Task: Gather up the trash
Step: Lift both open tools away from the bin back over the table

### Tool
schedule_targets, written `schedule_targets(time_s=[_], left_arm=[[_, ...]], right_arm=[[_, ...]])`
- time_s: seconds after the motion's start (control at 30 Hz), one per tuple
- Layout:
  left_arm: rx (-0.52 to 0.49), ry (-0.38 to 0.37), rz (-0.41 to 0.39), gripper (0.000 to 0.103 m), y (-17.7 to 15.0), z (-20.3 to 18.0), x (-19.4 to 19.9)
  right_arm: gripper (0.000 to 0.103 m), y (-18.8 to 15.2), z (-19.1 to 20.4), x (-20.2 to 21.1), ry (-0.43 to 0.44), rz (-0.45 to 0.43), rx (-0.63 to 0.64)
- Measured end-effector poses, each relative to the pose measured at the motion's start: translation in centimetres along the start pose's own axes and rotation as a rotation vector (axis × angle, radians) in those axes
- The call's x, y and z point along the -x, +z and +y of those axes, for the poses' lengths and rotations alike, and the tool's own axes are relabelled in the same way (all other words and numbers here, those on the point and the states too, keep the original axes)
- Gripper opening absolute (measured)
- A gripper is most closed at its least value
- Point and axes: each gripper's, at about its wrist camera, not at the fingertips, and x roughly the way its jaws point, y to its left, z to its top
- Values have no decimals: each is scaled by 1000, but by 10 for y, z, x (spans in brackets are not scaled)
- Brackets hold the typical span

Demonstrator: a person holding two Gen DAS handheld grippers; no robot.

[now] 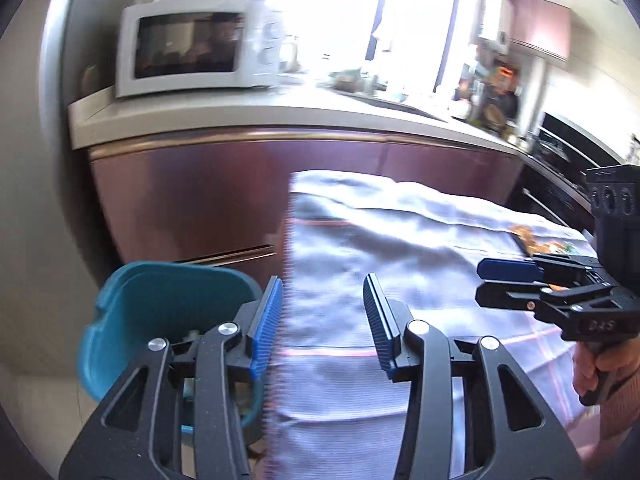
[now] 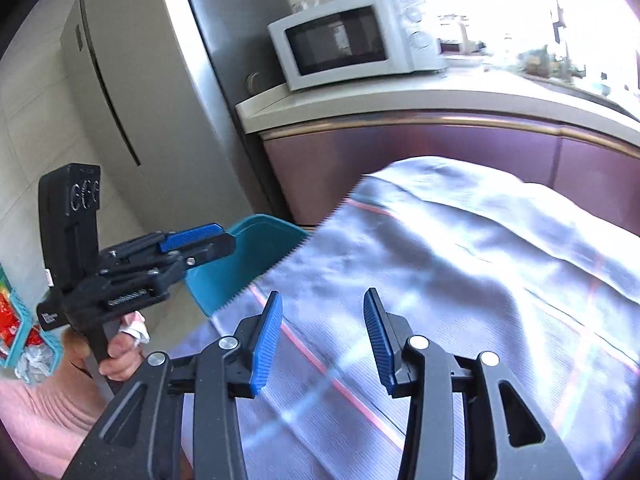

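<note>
Orange scraps (image 1: 528,236) on cloth (image 1: 400,240) only in left view; both tongs (image 1: 324,320) (image 2: 323,328) half-open, empty.

A white microwave (image 1: 192,50) sat at eleven o'clock on a pale counter (image 1: 280,114) over maroon cabinets (image 1: 224,196), a grey refrigerator (image 2: 132,92) stood at its left, and bright window (image 1: 320,12) light washed in at twelve o'clock.

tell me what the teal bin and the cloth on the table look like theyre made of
Teal bin: most likely moulded plastic, smooth with a soft sheen, thin rigid curved rim.
Cloth: woven fabric, matt, pale grey-white with thin red lines; it shows wrinkles and a fringed edge. Motion blur hides the weave.
</note>
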Motion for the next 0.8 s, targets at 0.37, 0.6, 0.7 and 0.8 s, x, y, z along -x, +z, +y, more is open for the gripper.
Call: schedule_targets(time_s=[0.37,0.6,0.7,0.8], left_arm=[[-173,-264,82,44,-8,-145,-38],[-281,-371,166,44,-18,-225,-70],[-314,-400,190,44,-18,-250,-84],[-339,-416,210,44,-13,-274,-97]], right_arm=[[42,-72,-113,114,-305,-112,-270],[42,-105,-171,157,-446,-169,-405],[42,-116,-192,169,-488,-185,-442],[42,-120,-210,174,-539,-191,-465]])
